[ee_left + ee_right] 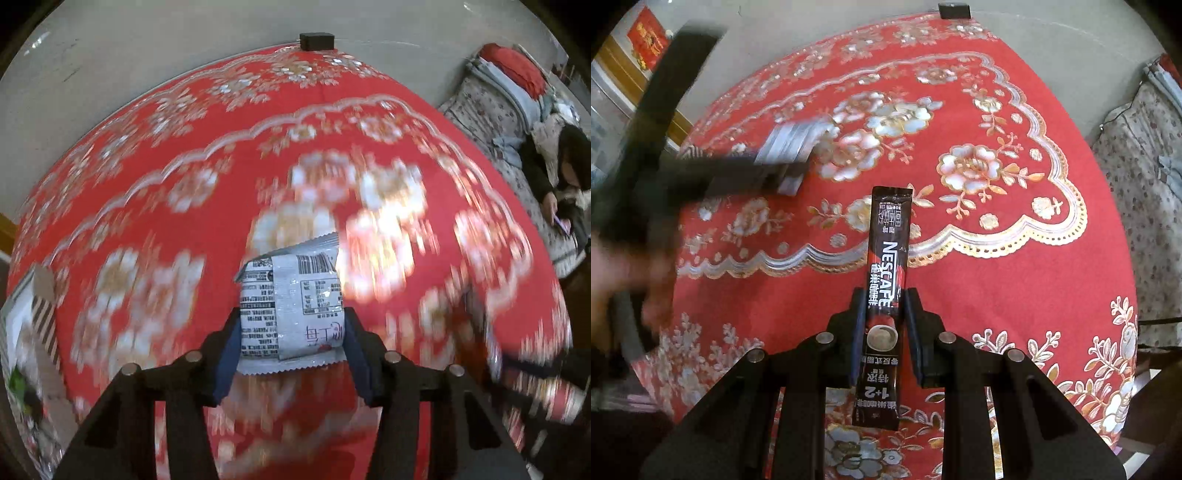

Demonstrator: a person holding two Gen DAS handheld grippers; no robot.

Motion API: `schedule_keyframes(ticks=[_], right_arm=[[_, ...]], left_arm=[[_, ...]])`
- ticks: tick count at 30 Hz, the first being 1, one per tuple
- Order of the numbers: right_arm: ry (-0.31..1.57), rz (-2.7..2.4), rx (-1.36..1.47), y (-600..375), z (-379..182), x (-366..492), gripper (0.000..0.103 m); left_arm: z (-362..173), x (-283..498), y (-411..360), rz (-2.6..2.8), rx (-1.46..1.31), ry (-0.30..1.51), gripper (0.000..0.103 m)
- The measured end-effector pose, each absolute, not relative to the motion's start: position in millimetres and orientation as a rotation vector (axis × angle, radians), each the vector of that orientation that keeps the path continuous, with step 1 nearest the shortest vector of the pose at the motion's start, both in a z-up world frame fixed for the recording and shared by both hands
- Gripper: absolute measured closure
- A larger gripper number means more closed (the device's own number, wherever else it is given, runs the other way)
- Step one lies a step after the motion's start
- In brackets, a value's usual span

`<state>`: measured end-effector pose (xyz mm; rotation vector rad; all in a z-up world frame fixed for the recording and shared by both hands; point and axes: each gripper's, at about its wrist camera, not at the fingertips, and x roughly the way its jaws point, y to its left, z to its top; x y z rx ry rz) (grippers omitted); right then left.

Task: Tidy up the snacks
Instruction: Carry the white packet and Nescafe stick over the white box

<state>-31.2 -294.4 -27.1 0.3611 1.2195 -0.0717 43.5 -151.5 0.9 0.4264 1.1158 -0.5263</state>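
Left hand-held gripper (291, 332) pinches a silver snack packet (291, 299) across its width above the red tabletop (147, 184); right hand-held gripper (884, 321) clamps a Nescafé coffee stick (884, 280) near mid-length. Both wrappers look light, crinkly and slippery, best gripped mid-body, clear of the seams.

Blur and cut-offs around the red floral cloth (1015, 273)

In the left wrist view the cloth's pattern smears; a striped box (44, 325) at its left edge is cut off and unreadable. In the right wrist view the left claw (783, 166) above the cloth's left side is a dark streak, its silver packet (794, 142) smudged, the hand (617, 273) a blur.
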Motion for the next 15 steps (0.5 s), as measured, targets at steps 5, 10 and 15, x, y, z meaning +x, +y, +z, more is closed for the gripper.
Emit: schedule_keyframes(ticks=[5, 10, 15], right_arm=[[1.17, -0.039, 0.358, -288, -10, -28, 0.083], [1.138, 0.002, 0.29, -271, 8, -22, 0.083], [1.142, 0.029, 0.231, -260, 12, -14, 0.083]], left_arm=[[3, 9, -114, -0.489, 0.372, 1.147, 0.049], [9, -8, -92, -0.432, 0.328, 1.133, 0.049], [14, -17, -77, -0.381, 0.286, 1.123, 0.049]])
